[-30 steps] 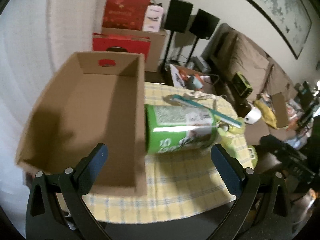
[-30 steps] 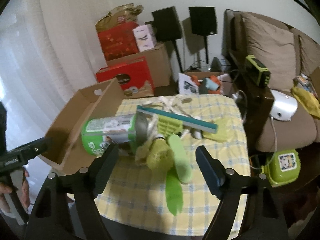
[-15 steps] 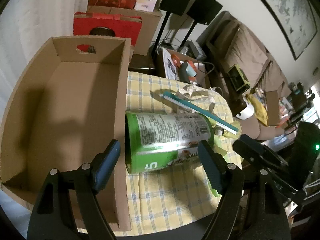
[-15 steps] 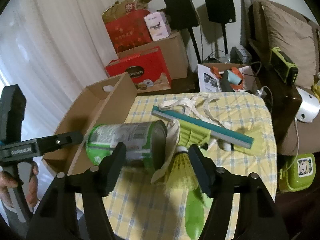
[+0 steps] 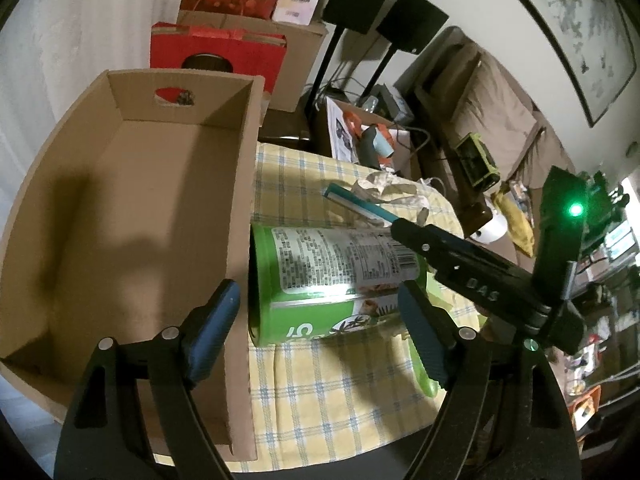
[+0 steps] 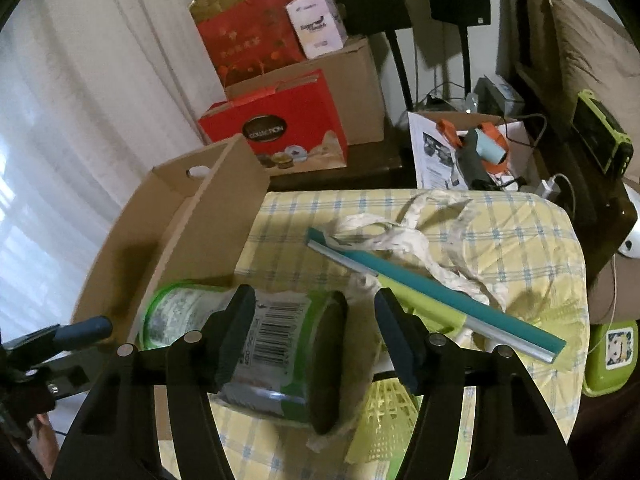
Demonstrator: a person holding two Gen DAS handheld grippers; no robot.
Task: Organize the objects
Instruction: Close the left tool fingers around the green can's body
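While both jaws narrow, the green can (image 6: pixel 264 356) lies between the right gripper (image 6: pixel 316 344).

Room is dimly lit; daylight is let in thru the white curtain (image 6: pixel 60 128). Heavy fisheye bending and black corners are seen at edges. A dark shadow is cast inside the cardboard box (image 5: pixel 120 216). Glare is caught on the green can (image 5: pixel 316 280). Slight softness is noted toward edges.
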